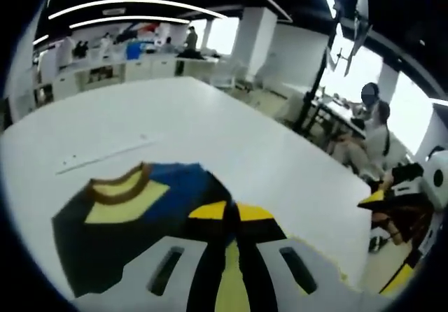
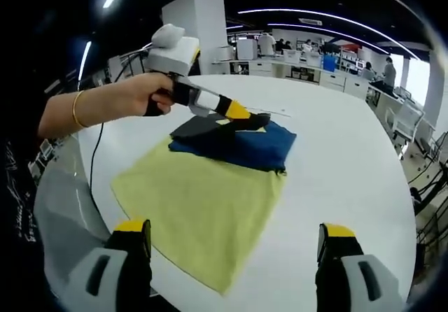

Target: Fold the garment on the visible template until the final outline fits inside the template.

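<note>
The garment [image 2: 203, 200] lies on the white table [image 2: 350, 179]. Its yellow part is spread flat towards me, and its blue and dark part [image 2: 241, 144] is bunched at the far end. A hand [image 2: 143, 95] holds my left gripper [image 2: 245, 119] over that dark part, shut on the cloth. In the left gripper view the jaws stand close together, and my left gripper [image 1: 231, 214] has dark cloth pinched between its yellow tips. Beyond it lies the garment [image 1: 133, 207] with its brown collar. My right gripper [image 2: 234, 245] is open at the near edge of the yellow cloth, holding nothing.
A thin line [image 1: 105, 157] is marked on the table [image 1: 210, 116] beyond the garment. The table edge [image 1: 353, 221] drops off at the right, where people [image 1: 374, 126] sit at desks. Counters and shelves [image 2: 308, 71] stand along the far wall.
</note>
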`<action>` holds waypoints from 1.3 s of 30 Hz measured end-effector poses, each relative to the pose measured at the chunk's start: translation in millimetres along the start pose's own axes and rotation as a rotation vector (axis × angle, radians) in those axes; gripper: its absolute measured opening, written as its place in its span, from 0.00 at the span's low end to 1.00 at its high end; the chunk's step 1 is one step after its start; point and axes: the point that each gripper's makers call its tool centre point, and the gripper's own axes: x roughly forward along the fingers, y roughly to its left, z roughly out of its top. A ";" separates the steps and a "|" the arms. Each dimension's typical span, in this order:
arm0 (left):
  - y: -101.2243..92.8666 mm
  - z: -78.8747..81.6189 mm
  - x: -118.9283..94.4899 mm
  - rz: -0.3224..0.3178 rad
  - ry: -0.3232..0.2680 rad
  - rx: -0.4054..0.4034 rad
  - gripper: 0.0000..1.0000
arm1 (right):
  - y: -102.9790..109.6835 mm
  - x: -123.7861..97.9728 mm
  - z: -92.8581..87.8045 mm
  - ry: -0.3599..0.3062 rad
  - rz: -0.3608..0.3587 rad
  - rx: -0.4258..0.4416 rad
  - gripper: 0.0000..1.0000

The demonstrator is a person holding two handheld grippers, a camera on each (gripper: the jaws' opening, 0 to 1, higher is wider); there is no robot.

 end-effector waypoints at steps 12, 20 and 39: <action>-11.1 -23.0 17.4 -0.019 0.052 0.035 0.01 | -3.6 -0.2 -5.5 0.004 -0.004 0.020 1.00; -18.9 -39.5 31.1 -0.073 0.058 0.038 0.00 | -3.0 0.9 -4.3 -0.001 0.002 0.026 1.00; -33.5 -26.1 15.4 -0.137 0.013 0.085 0.63 | 1.0 7.0 -1.9 -0.001 0.006 0.047 1.00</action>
